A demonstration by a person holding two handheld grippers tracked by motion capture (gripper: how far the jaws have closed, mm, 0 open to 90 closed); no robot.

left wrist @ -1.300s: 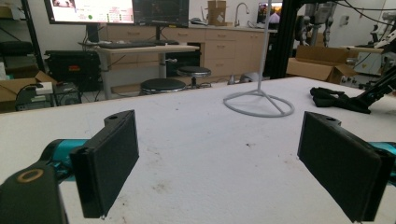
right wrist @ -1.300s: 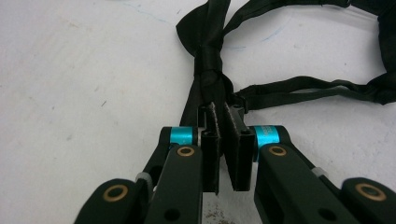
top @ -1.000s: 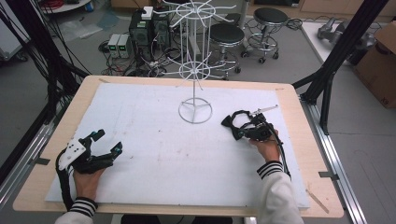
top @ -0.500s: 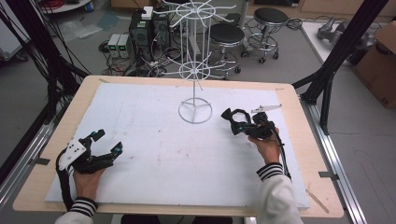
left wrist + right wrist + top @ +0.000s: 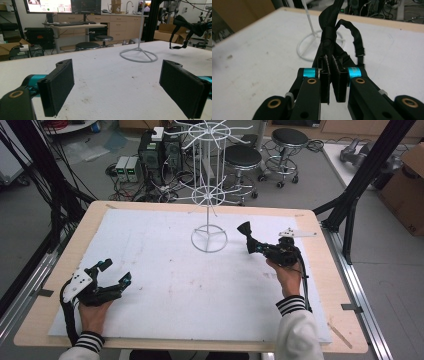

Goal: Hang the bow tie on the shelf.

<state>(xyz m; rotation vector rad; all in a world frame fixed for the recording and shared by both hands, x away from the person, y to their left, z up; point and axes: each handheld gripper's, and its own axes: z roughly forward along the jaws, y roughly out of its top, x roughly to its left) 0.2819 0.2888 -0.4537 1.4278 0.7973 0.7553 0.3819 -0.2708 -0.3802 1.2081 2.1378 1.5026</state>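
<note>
The right hand-held gripper [image 5: 248, 236], pinching a black bow tie [image 5: 332, 37], stood just right of the white wire rack [image 5: 209, 195], nearer than the spread left hand-held gripper [image 5: 114, 272]

Black bow tie [image 5: 329, 27]: matt woven cloth, w/ strap. Right gripper [image 5: 331, 75]: matt black plastic, rough fuzzy pads, glossy teal metal pins, brass-look rivets. Left gripper [image 5: 125, 85]: same matt black pads. Stand [image 5: 209, 239]: smooth white-coated wire. Table cover [image 5: 165, 285]: matt white, scuffed; wood edge [image 5: 320, 235].
</note>
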